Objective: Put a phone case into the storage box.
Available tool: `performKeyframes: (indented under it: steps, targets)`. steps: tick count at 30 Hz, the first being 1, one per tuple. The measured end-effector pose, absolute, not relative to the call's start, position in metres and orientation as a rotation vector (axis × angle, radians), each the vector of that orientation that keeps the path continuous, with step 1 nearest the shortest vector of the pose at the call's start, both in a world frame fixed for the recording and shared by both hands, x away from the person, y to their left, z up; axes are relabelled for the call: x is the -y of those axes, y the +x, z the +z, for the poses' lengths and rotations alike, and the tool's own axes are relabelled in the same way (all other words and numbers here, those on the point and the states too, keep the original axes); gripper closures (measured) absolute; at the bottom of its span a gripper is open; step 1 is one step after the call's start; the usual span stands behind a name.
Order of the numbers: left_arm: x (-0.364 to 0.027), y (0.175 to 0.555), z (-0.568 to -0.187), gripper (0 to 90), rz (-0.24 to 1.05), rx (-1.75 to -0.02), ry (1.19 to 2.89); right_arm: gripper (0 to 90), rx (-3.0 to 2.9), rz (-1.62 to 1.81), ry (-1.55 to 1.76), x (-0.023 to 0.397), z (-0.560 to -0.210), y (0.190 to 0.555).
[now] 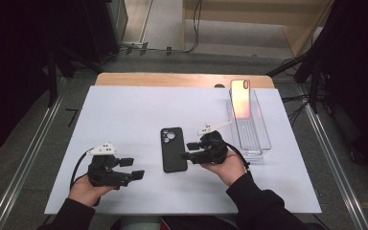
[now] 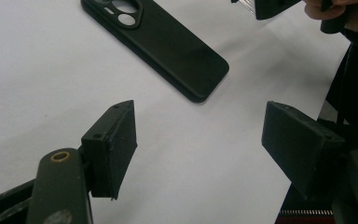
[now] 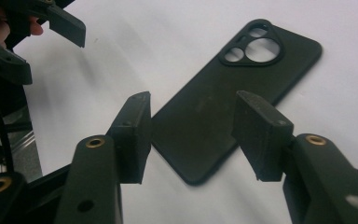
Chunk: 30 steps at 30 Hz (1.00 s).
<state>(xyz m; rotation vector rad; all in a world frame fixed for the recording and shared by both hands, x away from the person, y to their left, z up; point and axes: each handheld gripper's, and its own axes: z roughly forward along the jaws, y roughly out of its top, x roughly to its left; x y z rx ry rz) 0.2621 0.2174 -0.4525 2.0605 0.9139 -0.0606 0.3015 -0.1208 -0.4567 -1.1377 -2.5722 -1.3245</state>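
Note:
A black phone case point(image 1: 174, 149) lies back-up on the white mat, its camera cut-out toward the far side. My right gripper point(image 1: 188, 150) is at the case's right edge. In the right gripper view its jaws point(image 3: 191, 135) straddle the case's point(image 3: 233, 107) near end with a gap on each side, so it is open. My left gripper point(image 1: 133, 168) rests near the mat's front left, open, with only bare mat between its jaws point(image 2: 200, 144). The case point(image 2: 158, 44) lies some way beyond it.
A clear plastic bin point(image 1: 263, 139) stands at the right of the mat, with a phone with an orange-pink back point(image 1: 240, 98) leaning upright at its far end. The white mat point(image 1: 124, 115) covers most of the wooden table point(image 1: 172, 79).

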Motion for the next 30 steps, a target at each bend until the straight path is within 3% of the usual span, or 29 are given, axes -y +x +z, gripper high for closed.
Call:
performKeyframes:
  steps: [6, 14, 30]
  targets:
    - [-0.219, 0.261, -0.454, 26.8, -0.059, -0.923, 2.061, 61.3, 2.562, -1.29, -1.076, 0.101, -0.462, 0.309]
    - [-0.223, 0.254, -0.454, 26.8, -0.04, -0.933, 2.056, 86.7, 2.574, -1.193, -1.042, 0.081, -0.47, 0.319]
    - [-0.225, 0.252, -0.454, 27.8, -0.048, -0.939, 2.059, 87.3, 2.622, -1.079, -1.014, 0.042, -0.496, 0.32]
